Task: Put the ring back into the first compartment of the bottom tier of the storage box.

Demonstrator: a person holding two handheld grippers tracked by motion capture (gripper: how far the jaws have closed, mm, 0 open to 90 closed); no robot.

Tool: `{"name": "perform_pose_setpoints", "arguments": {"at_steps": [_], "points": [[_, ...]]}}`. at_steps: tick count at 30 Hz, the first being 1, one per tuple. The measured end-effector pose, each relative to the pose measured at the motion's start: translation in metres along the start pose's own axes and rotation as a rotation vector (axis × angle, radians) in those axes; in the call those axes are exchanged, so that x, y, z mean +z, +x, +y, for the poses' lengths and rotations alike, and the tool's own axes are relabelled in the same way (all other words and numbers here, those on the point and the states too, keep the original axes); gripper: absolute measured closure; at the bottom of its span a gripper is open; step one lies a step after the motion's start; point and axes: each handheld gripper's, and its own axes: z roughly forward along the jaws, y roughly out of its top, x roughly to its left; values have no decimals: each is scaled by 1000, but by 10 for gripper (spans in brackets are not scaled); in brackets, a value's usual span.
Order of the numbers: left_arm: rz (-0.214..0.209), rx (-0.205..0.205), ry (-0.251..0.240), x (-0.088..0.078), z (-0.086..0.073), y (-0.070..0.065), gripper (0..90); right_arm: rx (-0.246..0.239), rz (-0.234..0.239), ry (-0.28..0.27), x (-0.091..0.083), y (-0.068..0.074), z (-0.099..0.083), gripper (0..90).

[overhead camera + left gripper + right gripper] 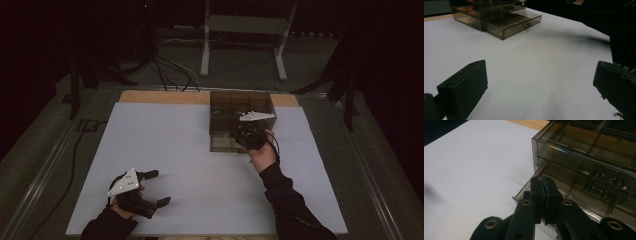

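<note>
Smoke-tinted clear plastic drawer box (235, 112) sitting at the far middle of the white-covered tabletop (165, 145), its bottom drawer (222, 144) pulled out toward the person. Right hand-held gripper (243, 135) reaching to that drawer's front, touching or all but touching it; left hand-held gripper (155, 187) resting low at the near left corner, well apart from the box, jaws spread wide and holding nothing. Right hand clearly the nearer one.

Looking along the left hand-held gripper (539, 82): both black jaws standing far apart over bare white surface, the box (474, 12) lying ahead and to the left, the open drawer (514, 23) jutting out with a small knob (527, 24) on its front. Dark sleeve (599, 17) crossing at upper right.

Looking along the right hand-held gripper (542, 195): jaws pressed together, tips just at the drawer's near front edge (524, 192); probably pinching something thin there, though not possible to tell what. Drawer box (584, 152) filling the upper right, dividers and small moulded pieces (604, 182) showing through the tinted wall, detail absent from the high view. Drawer's sliding axis running along the jaws, so any push or pull likely going straight along it.
</note>
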Motion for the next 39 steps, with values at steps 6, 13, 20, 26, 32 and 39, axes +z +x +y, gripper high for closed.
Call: {"name": "perform_pose_setpoints", "arguments": {"at_steps": [6, 13, 20, 26, 32, 39], "points": [[-3, 1, 1, 0, 0, -1, 6, 21, -3, 5, 8, -2, -2, 883], [-1, 2, 4, 1, 0, -1, 6, 33, -1, 22, 20, -4, -6, 883], [-3, 8, 10, 1, 0, -1, 6, 45, 1, 28, 30, -4, -6, 883], [-3, 5, 8, 1, 0, -1, 6, 58, 4, 29, 38, -4, -6, 883], [-4, 5, 7, 1, 0, -1, 6, 72, 9, 37, 48, -3, -6, 883], [-6, 2, 1, 0, 0, -1, 6, 78, 8, 53, 59, -2, -8, 882]]}}
